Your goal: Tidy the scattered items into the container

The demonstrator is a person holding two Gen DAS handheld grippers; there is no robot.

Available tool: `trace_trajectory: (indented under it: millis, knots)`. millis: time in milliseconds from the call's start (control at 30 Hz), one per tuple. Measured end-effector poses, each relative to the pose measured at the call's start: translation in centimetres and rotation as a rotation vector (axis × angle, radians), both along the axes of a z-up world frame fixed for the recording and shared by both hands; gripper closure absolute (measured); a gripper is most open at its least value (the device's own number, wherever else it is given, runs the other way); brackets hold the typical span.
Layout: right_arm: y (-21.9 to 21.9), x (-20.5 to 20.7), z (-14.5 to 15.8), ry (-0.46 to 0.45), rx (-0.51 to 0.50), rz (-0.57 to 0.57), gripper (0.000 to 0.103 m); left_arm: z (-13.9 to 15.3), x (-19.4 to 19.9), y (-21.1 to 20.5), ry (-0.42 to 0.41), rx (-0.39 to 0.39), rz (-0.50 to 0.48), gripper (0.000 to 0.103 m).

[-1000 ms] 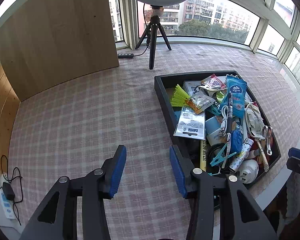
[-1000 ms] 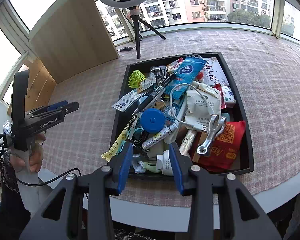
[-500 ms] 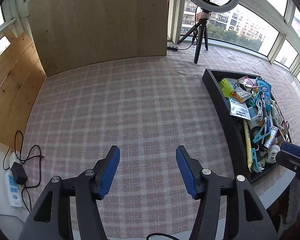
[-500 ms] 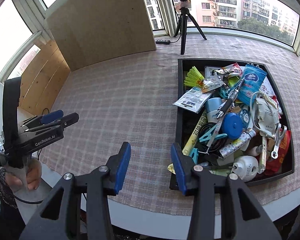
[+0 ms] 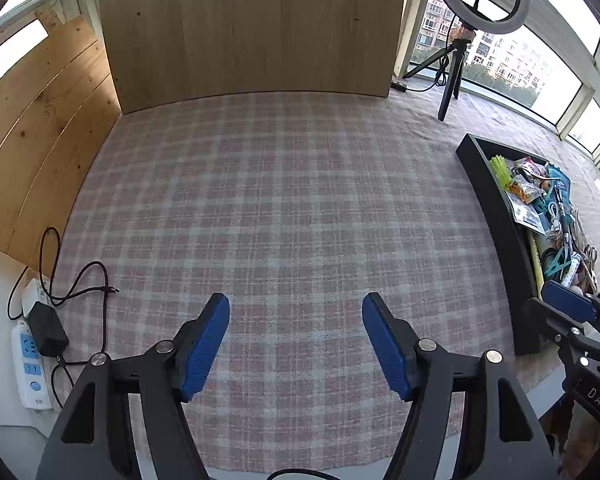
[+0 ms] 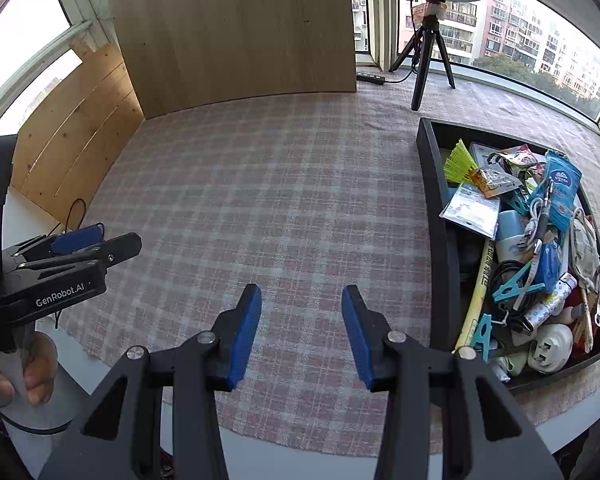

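Desk [image 6: 260, 184] covered by a pink plaid cloth [image 5: 284, 208]; a full black tray [image 6: 440, 216] lies at its right, a tripod [image 6: 424, 64] at the far edge.

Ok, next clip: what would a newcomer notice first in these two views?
The black tray, heaped with small clutter such as a blue tissue pack and teal clips, sits at the right of the table. The checked cloth beside it lies bare, with nothing between the blue pads of either open tool. At the back stands a ring light on a tripod, before the windows.
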State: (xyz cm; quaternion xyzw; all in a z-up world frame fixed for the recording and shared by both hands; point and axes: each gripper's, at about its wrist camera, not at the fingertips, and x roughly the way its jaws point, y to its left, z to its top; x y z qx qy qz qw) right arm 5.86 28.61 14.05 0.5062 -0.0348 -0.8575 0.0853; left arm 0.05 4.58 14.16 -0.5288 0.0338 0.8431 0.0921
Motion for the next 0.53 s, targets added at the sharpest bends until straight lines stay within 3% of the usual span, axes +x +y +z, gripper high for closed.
trace_trajectory:
  millis: [533]
  knots:
    - [-4.3,-0.7,-2.7,-0.033,0.024,-0.022,0.062,-1.6,-0.8,-2.5,-0.025,-0.008,-0.034,0.031]
